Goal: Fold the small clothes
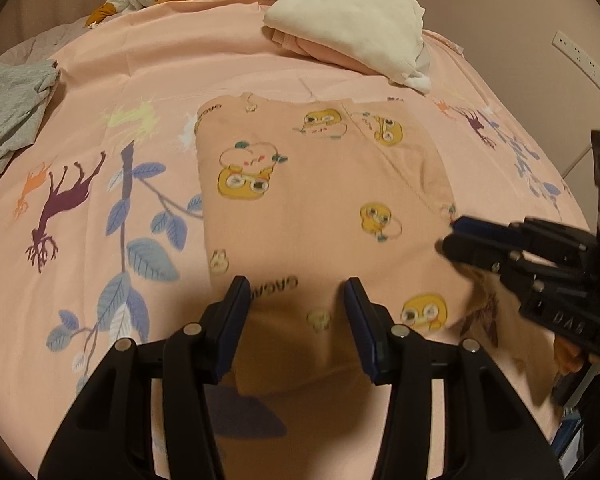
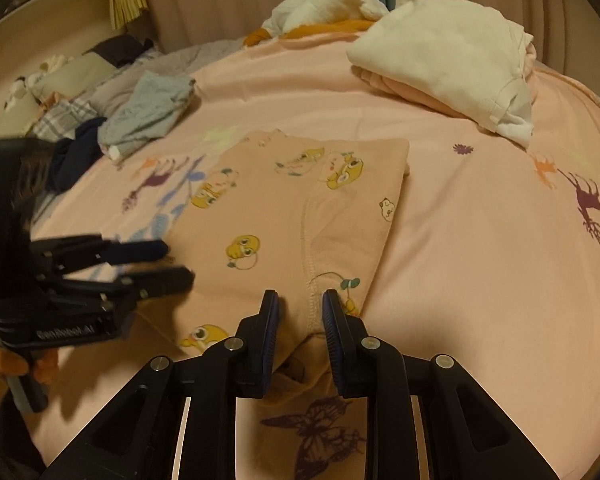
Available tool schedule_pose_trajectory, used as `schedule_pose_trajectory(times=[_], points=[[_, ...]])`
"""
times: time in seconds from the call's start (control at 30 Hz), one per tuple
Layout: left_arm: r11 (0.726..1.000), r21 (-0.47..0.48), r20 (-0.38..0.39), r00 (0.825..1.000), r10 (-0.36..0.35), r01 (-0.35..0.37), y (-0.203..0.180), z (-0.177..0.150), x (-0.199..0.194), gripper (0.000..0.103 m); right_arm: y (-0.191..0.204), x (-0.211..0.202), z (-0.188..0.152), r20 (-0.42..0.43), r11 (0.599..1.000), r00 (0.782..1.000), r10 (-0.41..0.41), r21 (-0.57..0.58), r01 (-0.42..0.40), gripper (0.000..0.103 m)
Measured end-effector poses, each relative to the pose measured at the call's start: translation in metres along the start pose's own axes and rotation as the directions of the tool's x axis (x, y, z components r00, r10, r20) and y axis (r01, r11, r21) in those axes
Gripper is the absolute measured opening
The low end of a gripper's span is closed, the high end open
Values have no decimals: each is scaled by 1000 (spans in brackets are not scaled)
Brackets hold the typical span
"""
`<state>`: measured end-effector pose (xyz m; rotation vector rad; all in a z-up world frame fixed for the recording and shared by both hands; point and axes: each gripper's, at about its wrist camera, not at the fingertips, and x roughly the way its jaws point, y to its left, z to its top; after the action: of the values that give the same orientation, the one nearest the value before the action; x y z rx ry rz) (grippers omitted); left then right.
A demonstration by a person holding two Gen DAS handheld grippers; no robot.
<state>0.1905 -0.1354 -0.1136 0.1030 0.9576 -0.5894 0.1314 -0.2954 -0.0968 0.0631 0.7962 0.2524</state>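
- The peach garment with yellow cartoon prints point(image 1: 320, 200) lay flat on the pink bedsheet point(image 1: 100, 92), folded into a rough rectangle, directly ahead of both hand-held grippers.
- The left hand-held gripper point(image 1: 298, 300) hovered over the garment's near edge with its fingers set wide apart and nothing between them.
- The right hand-held gripper point(image 2: 300, 312) was at the garment's near right corner, its fingers partly open on either side of a stitched seam; whether the pads touched the cloth could not be told.
- Seen from the left one, the right hand-held gripper came in from the right, its fingertips over the garment's right edge.
- A stack of folded cream and pink clothes point(image 2: 448, 56) sat well beyond the garment, ahead and to the right.
- A crumpled grey garment point(image 1: 12, 112) lay far off to the left.
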Motion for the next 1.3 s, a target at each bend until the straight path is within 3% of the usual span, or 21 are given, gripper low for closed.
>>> schedule_pose_trajectory(times=[0.37, 0.5, 0.63, 0.77, 0.8, 1.03, 1.3], points=[[999, -43, -23, 1000, 7, -8, 11, -17, -10, 50, 0, 0, -6, -25, 1000, 1000, 0, 26, 1, 26], [996, -82, -15, 1000, 21, -23, 18, -20, -19, 62, -5, -12, -7, -12, 998, 999, 35, 61, -34, 26], [993, -112, -3, 999, 42, -42, 27, -19, -25, 68, -13, -18, -9, -4, 994, 999, 44, 105, -43, 40], [989, -143, 10, 999, 49, -47, 35, -17, -28, 74, -23, -20, -8, 5, 984, 998, 66, 163, -66, 44], [988, -149, 12, 999, 51, -48, 37, -17, -29, 76, -25, -20, -8, 6, 982, 997, 72, 174, -72, 49], [974, -225, 15, 999, 38, -34, 55, -8, -25, 82, -44, -7, -4, 11, 933, 983, 182, 313, -176, 61], [956, -292, 5, 1000, -22, 22, 70, 7, -9, 82, -65, 16, 1, 27, 860, 962, 273, 440, -257, 64]])
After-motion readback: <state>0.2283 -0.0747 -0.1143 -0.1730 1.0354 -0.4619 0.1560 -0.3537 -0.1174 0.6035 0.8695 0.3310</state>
